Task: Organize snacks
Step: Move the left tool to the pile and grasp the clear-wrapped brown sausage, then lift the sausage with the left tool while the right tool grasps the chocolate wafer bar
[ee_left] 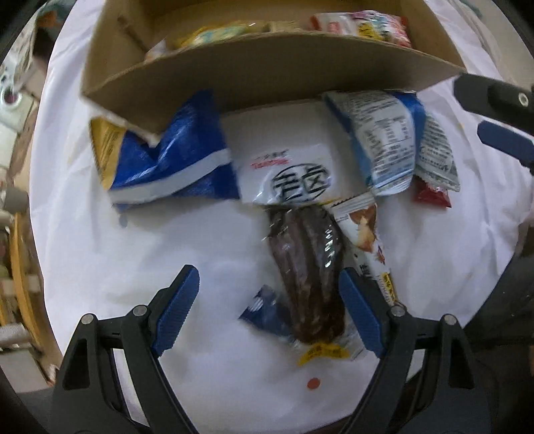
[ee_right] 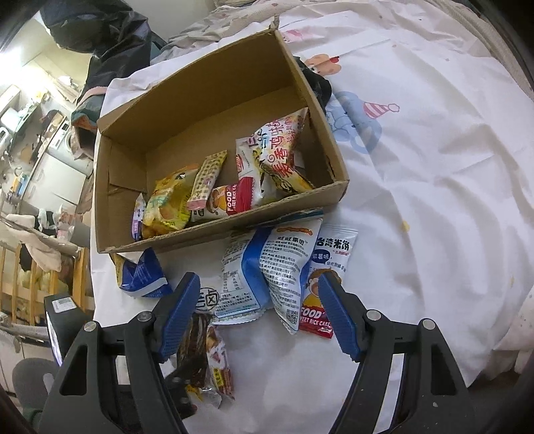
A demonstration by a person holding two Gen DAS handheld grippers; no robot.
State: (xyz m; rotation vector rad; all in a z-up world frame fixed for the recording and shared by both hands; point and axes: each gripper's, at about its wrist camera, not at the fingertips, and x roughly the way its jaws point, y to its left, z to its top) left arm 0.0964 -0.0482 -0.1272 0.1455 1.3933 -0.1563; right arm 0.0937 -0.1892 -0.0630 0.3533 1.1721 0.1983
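Jaws apart on your left gripper (ee_left: 267, 307): centre them over the dark snack pack (ee_left: 305, 267), pinch mid-body, then lift toward the cardboard box (ee_left: 267, 70).

A white bedsheet (ee_right: 434, 187) covers the surface, printed with a cartoon bear in a party hat (ee_right: 358, 123) near its far edge. A small red dot (ee_left: 313, 383) marks the sheet at its near edge. Beyond the far left corner lie a dark jacket (ee_right: 110, 36) and rumpled floral bedding (ee_right: 213, 25). A wooden rail (ee_right: 40, 283) stands off the left edge.
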